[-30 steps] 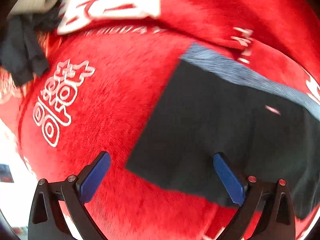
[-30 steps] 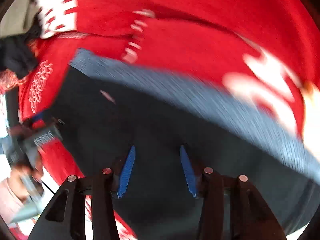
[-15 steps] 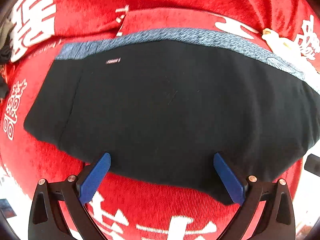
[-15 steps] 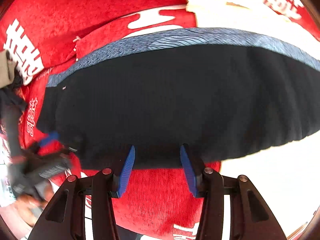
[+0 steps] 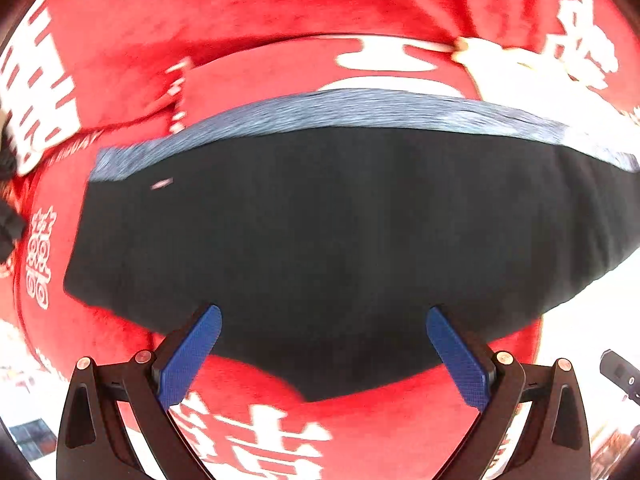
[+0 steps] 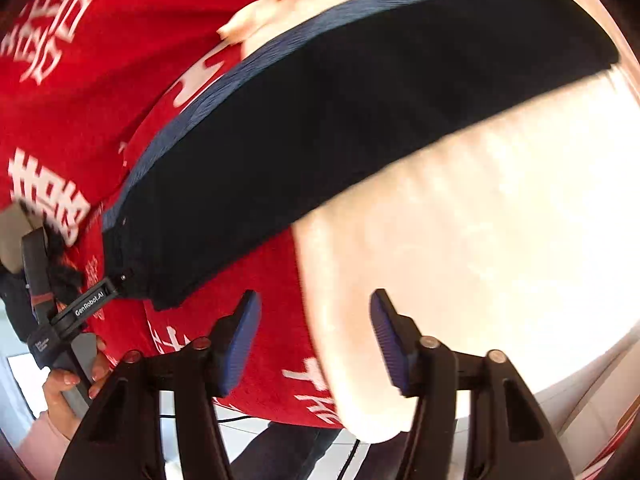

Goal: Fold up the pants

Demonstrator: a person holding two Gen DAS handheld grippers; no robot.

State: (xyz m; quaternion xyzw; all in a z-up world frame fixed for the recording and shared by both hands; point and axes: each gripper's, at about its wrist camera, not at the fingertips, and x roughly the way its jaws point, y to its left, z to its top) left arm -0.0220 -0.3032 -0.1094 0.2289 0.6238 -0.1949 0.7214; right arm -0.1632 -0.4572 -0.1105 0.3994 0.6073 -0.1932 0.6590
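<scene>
A: Left claw (image 5: 323,354) hangs spread and empty at the near edge of the folded black pants (image 5: 320,240); right claw (image 6: 314,338) likewise parted, gripping nothing.

B: Pants lie flat on the red cloth (image 5: 260,12). Folding looks nearly finished; next, probably one last fold or a smoothing.

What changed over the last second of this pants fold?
Both cameras swung right. The right gripper opened its jaws wider and now sits off the pants, above the red cloth and cream fabric. The left gripper stayed open over the pants' near edge. Pants unmoved.
</scene>
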